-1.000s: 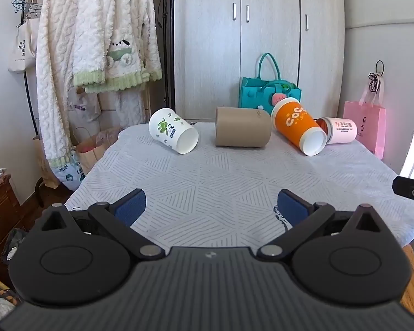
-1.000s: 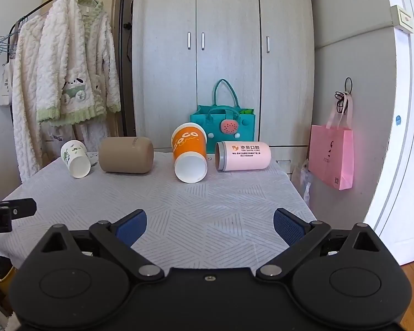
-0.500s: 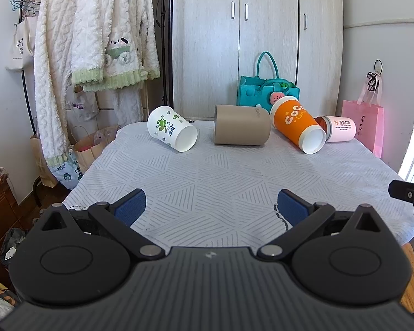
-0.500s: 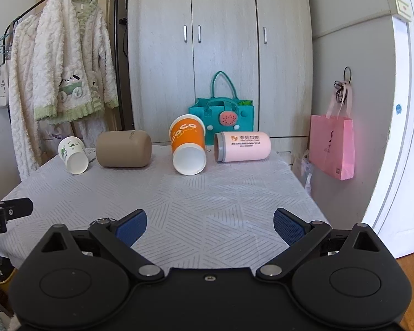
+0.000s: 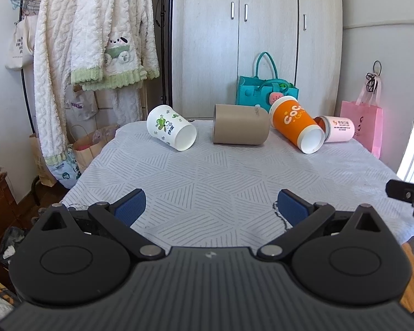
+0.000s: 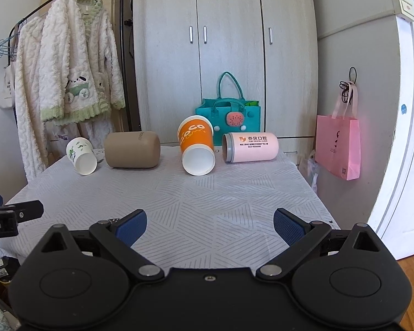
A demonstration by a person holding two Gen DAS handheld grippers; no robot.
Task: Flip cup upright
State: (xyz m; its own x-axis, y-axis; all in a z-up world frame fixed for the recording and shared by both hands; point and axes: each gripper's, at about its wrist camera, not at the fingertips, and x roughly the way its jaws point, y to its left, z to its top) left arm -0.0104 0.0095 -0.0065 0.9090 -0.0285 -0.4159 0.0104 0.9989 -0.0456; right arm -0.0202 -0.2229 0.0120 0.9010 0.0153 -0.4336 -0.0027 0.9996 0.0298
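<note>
Both grippers — left gripper (image 5: 211, 207), right gripper (image 6: 209, 227) — fingers apart, holding nothing, well short of the orange cup (image 6: 196, 149); approach side-on, clamp mid-wall, rotate mouth up.

Four cups (image 6: 197, 149) — all on sides
</note>
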